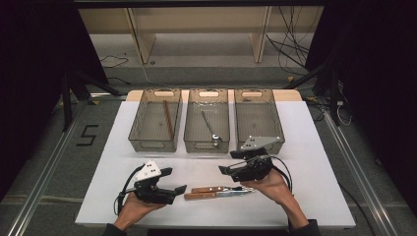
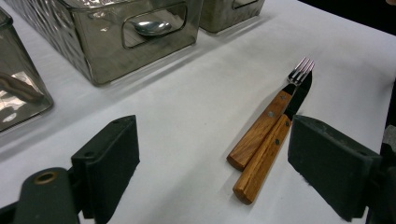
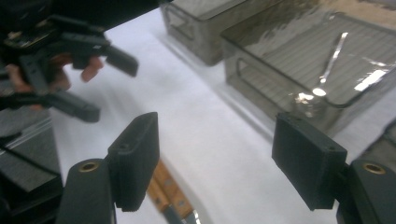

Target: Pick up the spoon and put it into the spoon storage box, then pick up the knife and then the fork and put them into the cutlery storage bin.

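A fork [image 1: 242,192] and a knife [image 1: 211,189], both with wooden handles, lie side by side and touching on the white table [image 1: 314,147], near its front edge and between the two hands. Their long axes run left to right across the table, slightly tilted: the handle ends point left toward the left gripper [image 1: 172,181], and the metal tines and blade point right, under the right gripper [image 1: 227,169]. In the left gripper view the pair [image 2: 261,140] shows between that gripper's two black jaws, handles nearest the camera and tines [image 2: 301,70] and dark blade farthest.

The only readable writing is a large dark "5" [image 1: 87,134] marked on the floor left of the table.

The left gripper's jaws stand wide apart, holding nothing and touching nothing; the cutlery lies on the table beyond them. The right gripper's jaws are also wide apart and empty, hovering over the table above the metal ends of the cutlery; in the right gripper view the wooden handles [image 3: 166,191] show below its left jaw, clear of it.

On the far side of the table three clear bins stand in a row: the left bin [image 1: 155,119] holds a pair of brown chopsticks [image 1: 168,119], the middle bin [image 1: 207,120] holds a spoon [image 1: 210,128], and the right bin [image 1: 257,119] stands just beyond the right gripper.
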Tool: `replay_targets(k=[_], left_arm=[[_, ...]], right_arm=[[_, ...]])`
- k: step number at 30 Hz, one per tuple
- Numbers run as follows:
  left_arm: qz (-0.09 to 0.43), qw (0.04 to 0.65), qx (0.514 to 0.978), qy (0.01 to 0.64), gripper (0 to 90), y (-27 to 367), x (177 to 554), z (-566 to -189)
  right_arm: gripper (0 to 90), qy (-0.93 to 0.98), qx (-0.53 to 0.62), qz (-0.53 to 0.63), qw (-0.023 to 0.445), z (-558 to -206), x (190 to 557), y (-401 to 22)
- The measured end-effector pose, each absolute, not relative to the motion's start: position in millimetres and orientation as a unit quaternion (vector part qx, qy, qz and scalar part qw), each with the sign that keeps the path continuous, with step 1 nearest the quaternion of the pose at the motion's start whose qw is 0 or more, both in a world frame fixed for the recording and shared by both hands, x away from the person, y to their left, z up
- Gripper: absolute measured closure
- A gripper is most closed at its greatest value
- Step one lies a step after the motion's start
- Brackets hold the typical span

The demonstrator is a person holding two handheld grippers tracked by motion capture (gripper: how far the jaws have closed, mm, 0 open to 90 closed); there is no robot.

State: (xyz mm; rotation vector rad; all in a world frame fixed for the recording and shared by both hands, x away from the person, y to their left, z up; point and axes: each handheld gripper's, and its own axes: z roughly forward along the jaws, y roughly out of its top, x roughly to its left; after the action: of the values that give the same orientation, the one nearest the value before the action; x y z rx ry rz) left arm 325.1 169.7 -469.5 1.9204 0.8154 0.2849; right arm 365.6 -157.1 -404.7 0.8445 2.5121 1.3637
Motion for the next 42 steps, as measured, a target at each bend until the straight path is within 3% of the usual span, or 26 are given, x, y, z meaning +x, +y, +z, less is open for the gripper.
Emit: replay_targets(k=[38,42], left_arm=[[0.125,0.509,0.78,0.343,16.2,172.6,326.2,-469.1],[0.126,0.509,0.779,0.343,16.2,172.1,326.1,-469.3]], right_arm=[[31.4,0.907,0.22,0.349,0.086,-436.0,356.2,-138.1],[34.9,0.913,0.211,0.338,0.081,-440.3,360.3,-137.4]])
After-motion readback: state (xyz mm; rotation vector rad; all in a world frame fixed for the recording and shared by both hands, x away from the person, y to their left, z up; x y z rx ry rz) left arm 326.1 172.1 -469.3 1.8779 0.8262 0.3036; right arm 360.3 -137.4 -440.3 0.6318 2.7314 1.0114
